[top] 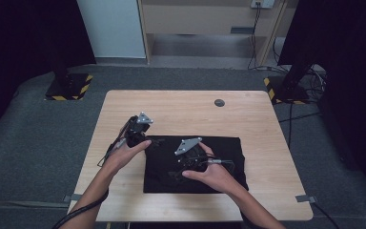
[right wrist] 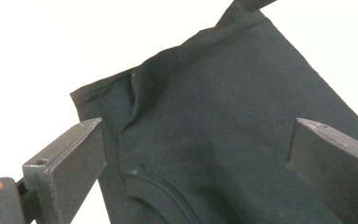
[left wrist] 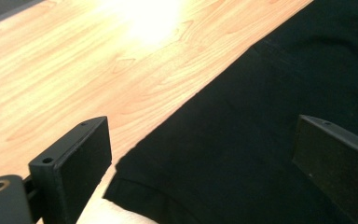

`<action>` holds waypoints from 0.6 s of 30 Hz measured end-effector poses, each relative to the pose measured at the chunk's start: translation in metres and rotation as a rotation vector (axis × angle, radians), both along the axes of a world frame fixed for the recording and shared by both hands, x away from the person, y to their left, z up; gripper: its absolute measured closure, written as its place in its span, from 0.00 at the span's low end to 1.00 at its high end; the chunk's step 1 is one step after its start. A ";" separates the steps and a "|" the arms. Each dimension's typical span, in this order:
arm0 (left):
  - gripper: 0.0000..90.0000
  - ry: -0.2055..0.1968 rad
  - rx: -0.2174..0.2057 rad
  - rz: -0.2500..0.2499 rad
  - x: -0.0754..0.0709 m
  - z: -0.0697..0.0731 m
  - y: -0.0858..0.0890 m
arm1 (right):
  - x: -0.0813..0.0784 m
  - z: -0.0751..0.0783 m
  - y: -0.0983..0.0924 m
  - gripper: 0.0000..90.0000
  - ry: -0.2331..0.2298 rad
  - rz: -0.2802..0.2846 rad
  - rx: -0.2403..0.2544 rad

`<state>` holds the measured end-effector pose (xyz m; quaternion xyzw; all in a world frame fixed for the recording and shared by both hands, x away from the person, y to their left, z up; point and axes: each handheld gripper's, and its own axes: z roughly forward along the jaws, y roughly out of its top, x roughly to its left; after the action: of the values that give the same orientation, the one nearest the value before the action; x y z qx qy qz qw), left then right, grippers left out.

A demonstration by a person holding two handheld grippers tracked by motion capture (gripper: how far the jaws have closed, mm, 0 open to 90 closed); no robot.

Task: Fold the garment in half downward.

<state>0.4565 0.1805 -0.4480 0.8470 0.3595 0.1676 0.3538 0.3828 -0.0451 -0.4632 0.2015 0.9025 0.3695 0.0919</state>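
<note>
Here, black garment (top: 195,164) laid flat near table (top: 181,102) front edge, folding judged in hand. Right gripper (top: 183,164) held over garment middle, jaws apart, nothing clamped. Left gripper (top: 140,133) poised at garment's far-left corner, jaws apart. Next: corner to be straddled, hem (left wrist: 135,193) pinched.

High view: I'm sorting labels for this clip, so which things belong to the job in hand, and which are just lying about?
In the job:
- black garment, folded flat on the table
- left gripper, open at the garment's left edge
- right gripper, open over the garment

Lying about:
- small dark round disc near the table's far edge
- two stand bases with yellow-black stripes, on the floor
</note>
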 end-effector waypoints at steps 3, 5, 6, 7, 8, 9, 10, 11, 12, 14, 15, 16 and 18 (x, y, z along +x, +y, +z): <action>0.04 -0.003 0.003 0.001 0.002 0.005 0.003 | -0.001 0.001 0.006 0.05 0.000 0.006 -0.006; 0.04 -0.003 0.010 0.002 0.005 0.007 0.005 | -0.001 0.001 0.009 0.05 0.000 0.006 -0.007; 0.04 -0.004 0.011 0.004 0.005 0.007 0.005 | -0.001 0.001 0.011 0.05 -0.001 0.007 -0.006; 0.04 -0.004 0.013 0.005 0.007 0.008 0.006 | -0.001 0.001 0.012 0.05 -0.001 0.006 -0.005; 0.04 -0.002 0.012 0.008 0.008 0.008 0.007 | -0.001 0.000 0.014 0.05 -0.001 0.005 -0.004; 0.04 -0.002 0.012 0.011 0.009 0.008 0.008 | 0.000 0.000 0.015 0.05 0.001 0.004 -0.006; 0.05 -0.001 0.013 0.012 0.009 0.008 0.008 | -0.001 -0.001 0.018 0.05 0.003 0.003 -0.006; 0.05 0.001 0.015 0.012 0.011 0.007 0.009 | -0.001 -0.001 0.019 0.05 0.001 0.005 -0.010; 0.05 0.003 0.019 0.012 0.011 0.006 0.009 | -0.001 -0.002 0.021 0.05 0.000 0.008 -0.014; 0.05 0.007 0.023 0.015 0.012 0.005 0.009 | -0.001 -0.003 0.023 0.05 0.003 0.009 -0.015; 0.05 0.007 0.026 0.014 0.013 0.004 0.009 | -0.001 -0.004 0.025 0.05 0.002 0.012 -0.016; 0.05 0.009 0.026 0.015 0.014 0.002 0.008 | -0.001 -0.005 0.026 0.05 0.006 0.013 -0.018; 0.05 0.011 0.026 0.018 0.015 0.001 0.008 | -0.001 -0.008 0.028 0.05 0.007 0.014 -0.024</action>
<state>0.4710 0.1885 -0.4474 0.8493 0.3668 0.1709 0.3391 0.3814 -0.0169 -0.4709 0.1951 0.9086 0.3586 0.0887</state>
